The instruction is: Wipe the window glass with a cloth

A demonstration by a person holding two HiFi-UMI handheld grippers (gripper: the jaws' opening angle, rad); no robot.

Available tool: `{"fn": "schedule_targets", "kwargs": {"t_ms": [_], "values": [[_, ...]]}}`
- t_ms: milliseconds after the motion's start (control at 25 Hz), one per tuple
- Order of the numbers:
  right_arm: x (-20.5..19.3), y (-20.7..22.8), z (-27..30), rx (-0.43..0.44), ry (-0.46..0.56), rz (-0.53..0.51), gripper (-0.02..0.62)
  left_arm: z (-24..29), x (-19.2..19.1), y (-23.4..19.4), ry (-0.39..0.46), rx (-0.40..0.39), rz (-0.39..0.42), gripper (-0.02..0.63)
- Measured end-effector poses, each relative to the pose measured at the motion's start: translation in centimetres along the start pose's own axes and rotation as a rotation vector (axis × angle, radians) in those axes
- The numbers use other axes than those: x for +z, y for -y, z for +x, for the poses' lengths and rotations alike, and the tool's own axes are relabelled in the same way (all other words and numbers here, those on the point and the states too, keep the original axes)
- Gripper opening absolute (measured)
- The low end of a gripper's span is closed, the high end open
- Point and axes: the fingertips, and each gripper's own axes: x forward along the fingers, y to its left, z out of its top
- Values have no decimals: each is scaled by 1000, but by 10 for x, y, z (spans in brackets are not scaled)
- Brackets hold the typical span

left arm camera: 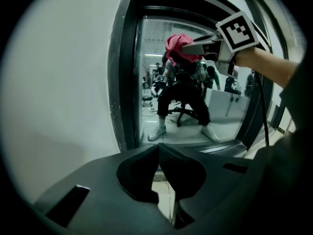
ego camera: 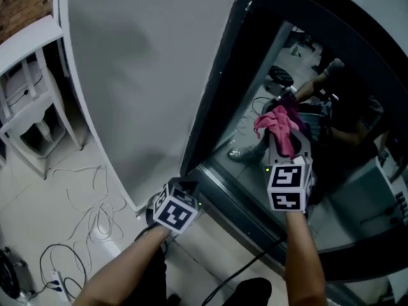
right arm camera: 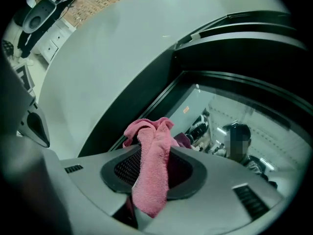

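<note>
Fingers, right gripper point(right arm camera: 152, 155): clamped on pink cloth point(right arm camera: 149, 180), bunched end at window glass point(ego camera: 357, 190)
Fingers, left gripper point(left arm camera: 158, 147): tips together, empty
Markings: black-and-white square codes on marker cube point(ego camera: 288, 185)

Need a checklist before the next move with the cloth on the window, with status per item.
1. Pink cloth clamped in right gripper: ok. The jaws are shut on it and a tail hangs through them.
2. Cloth touching the window glass: cannot tell. It is up at the pane, but contact is not visible.
3. Cloth spread flat for wiping: not ok. It is bunched in a wad at the jaw tips.
4. Left gripper out of the way: ok. It is shut, empty and low by the window frame.
5. Black cable clear of the stroke: cannot tell.
</note>
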Motion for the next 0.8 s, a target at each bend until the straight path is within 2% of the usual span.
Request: {"fn": "schedule_targets", "kwargs": {"t_ms": [240, 400, 800], "values": [[-43, -48, 12, 104, -66, -27, 120, 24, -17, 9, -49, -28, -28, 5], [-71, -76, 18, 140, -91, -22, 120, 34, -26, 15, -66, -59, -56, 5], [-153, -158, 37, 268, -130, 65, 118, 73, -74, 14, -145, -56, -128, 5]]}}
